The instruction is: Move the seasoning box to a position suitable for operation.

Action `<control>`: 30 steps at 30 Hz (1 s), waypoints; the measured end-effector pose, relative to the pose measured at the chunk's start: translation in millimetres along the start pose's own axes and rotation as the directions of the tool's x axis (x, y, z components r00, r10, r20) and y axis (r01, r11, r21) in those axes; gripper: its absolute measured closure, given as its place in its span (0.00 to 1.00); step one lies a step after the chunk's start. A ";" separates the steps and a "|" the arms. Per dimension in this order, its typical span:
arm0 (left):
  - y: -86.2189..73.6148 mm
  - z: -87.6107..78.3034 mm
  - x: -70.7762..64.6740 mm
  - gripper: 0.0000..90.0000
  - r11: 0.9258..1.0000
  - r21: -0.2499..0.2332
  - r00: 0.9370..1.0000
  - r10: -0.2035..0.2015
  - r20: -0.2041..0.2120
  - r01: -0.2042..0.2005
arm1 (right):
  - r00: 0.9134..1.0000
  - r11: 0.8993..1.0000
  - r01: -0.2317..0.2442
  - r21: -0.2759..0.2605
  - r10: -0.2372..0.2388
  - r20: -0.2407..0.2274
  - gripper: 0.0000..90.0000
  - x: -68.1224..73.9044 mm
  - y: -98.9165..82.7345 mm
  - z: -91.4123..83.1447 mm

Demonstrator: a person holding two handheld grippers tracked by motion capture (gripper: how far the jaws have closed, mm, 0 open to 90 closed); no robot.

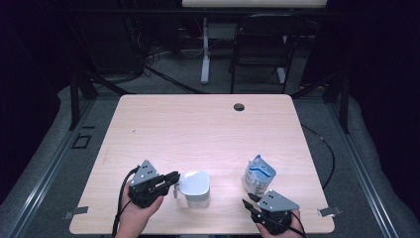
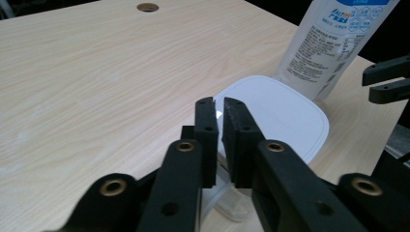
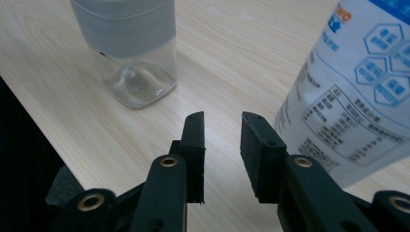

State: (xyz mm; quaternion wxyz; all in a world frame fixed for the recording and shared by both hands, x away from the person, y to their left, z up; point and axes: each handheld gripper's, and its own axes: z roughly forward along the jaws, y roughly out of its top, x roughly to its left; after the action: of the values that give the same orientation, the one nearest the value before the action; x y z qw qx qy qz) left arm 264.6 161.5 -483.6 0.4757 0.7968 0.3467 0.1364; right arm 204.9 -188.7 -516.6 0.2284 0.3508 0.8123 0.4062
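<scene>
Looking down from high view: left gripper [image 1: 174, 184] at near-left of wooden table [image 1: 198, 124], jaws nearly together, pinching the handle of a clear lidded jug [image 1: 194, 188]. Jug upright, near front edge, left of centre. White-and-blue refill pouch [image 1: 258, 175] standing well to the right of jug. Right gripper [image 1: 249, 203] just in front of pouch, tips pointing up-left, not touching it. Cable hole [image 1: 239, 106] near far edge.

Switching to left gripper view: left gripper [image 2: 218, 108] pads almost pressed together, thin clear handle [image 2: 220, 193] clamped between them. White lid [image 2: 285, 116] of jug directly beyond tips. Pouch [image 2: 329, 48] upright behind lid, printed text facing camera. Other gripper's black fingers [image 2: 387, 79] at right edge.

Switching to right gripper view: right gripper [image 3: 222, 121] jaws partly spread, nothing between pads, bare table under gap. Pouch [image 3: 358, 96] just beside right-hand jaw; contact cannot be told. Jug [image 3: 128, 48] at top left, clear base on table, apart from jaws.
</scene>
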 end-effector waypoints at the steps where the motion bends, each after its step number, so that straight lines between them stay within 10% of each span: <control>1: 0.2 1.0 -0.3 0.98 1.000 0.006 1.000 0.005 0.002 -0.005 | 1.000 1.000 0.003 -0.002 -0.003 -0.003 0.80 0.8 2.0 1.0; 30: -6.0 8.4 -2.4 1.00 0.999 0.021 0.999 0.040 0.027 -0.041 | 0.998 0.996 0.018 -0.086 -0.023 -0.061 0.80 5.6 52.1 29.1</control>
State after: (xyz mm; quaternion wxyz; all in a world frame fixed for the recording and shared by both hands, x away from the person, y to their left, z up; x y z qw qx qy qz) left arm 264.9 156.0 -492.7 0.4688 0.8105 0.3256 0.1317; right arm 240.3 -147.8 -490.8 0.2220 0.3195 0.8044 0.4491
